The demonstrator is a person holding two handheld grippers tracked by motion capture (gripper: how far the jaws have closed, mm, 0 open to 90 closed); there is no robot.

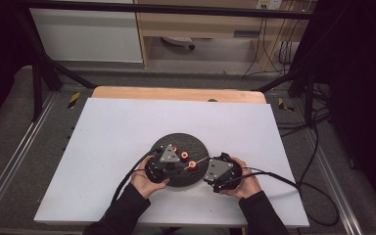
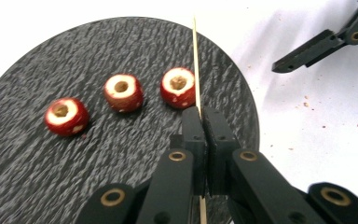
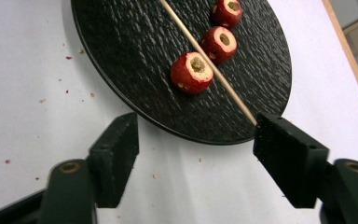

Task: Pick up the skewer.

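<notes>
**Skewer pinched, three cored fruits waiting on the plate**

High view showed you at the near side of the white table [image 1: 103,147], both hands close on either side of the round black plate [image 1: 196,142]. Your left gripper [image 1: 162,161] sat over the plate's near-left part; your right gripper [image 1: 219,171] rested just off its right rim. The thin wooden skewer [image 1: 200,160] ran from the left gripper out to the right, past a red fruit [image 1: 192,165]. Wide bare table lay to the left, right and far side.

Left gripper view showed its jaws pressed together on the skewer [image 2: 196,60], which rose straight ahead along the jaws' own line. The three cored red fruits [image 2: 121,92] lay in a row to the left of that line, holes facing up; the nearest one sat just beside the stick, whether touching it you could not tell. The skewer's long axis ran alongside the row, not toward any hole, so I judge you needed to swing or retreat the tip before threading.

Right gripper view showed its jaws spread wide and holding nothing, just off the plate's rim. The skewer's tip [image 3: 249,117] reached close to one jaw, so that gripper was nearer the free end and had open table behind it.
</notes>
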